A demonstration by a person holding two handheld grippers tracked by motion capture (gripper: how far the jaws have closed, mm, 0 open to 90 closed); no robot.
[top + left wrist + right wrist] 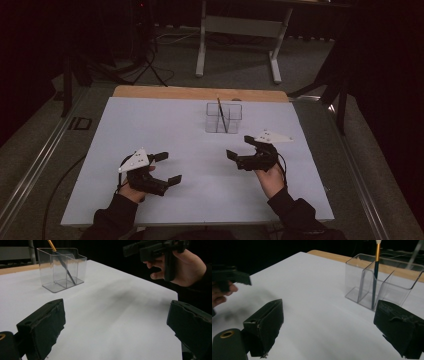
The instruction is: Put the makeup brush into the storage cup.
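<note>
With both your left gripper [161, 167] and right gripper [240, 147] wide open and empty above the white worktop [165, 130], take the light, stiff, slim dark-handled brush [375, 275], leaning in the clear plastic divided holder [223, 118], by its upper shaft.

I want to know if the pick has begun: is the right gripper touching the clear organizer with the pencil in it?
Apart. In the high view, bare white table separates the right gripper from the clear organizer; the right gripper view shows its jaws open, short of it.
</note>
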